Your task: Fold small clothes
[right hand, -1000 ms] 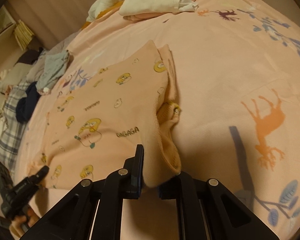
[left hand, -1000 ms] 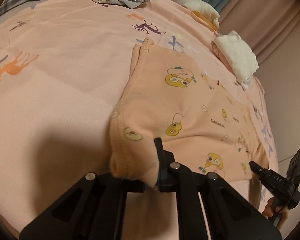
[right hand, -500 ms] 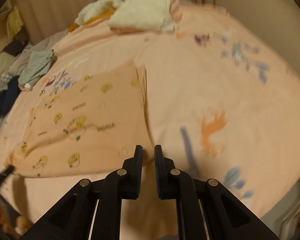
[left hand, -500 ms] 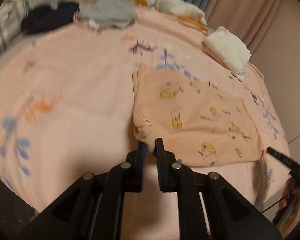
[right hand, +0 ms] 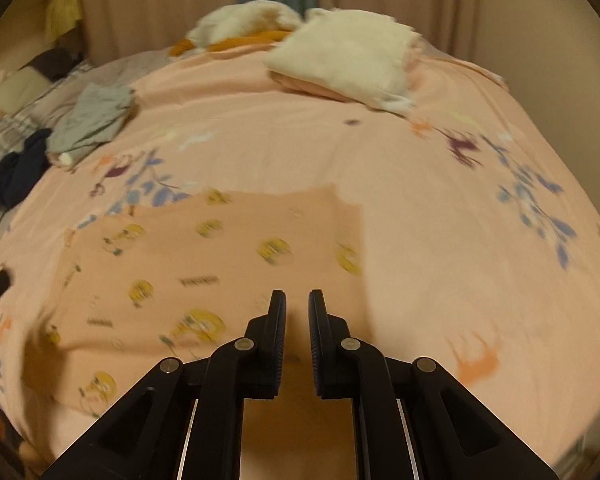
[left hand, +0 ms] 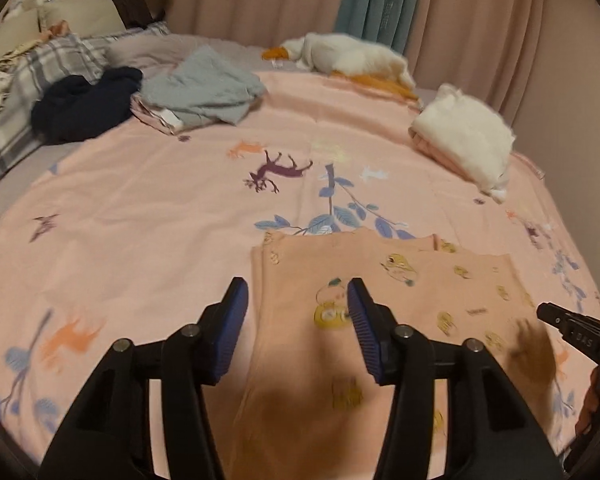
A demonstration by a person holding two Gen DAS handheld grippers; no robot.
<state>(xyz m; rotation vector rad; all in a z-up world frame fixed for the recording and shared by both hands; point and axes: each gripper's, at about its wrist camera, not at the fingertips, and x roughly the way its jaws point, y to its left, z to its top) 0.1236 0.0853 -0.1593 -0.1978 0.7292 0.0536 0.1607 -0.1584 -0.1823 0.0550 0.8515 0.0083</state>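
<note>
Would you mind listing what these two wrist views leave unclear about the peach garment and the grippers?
- Peach garment, near edge: left wrist view, hidden behind the open left gripper.
- Its prints and lettering: right wrist view, motion blur makes them unreadable.
- Right gripper: in the left view cut off by the frame edge, so its narrow gap shows only in its own view.

One peach cartoon-print cotton garment [left hand: 384,300], one grey crumpled cloth pile [left hand: 204,88], one navy bundle [left hand: 84,104], two white fluffy folded stacks [left hand: 464,136], two black two-finger grippers [left hand: 298,312]
</note>
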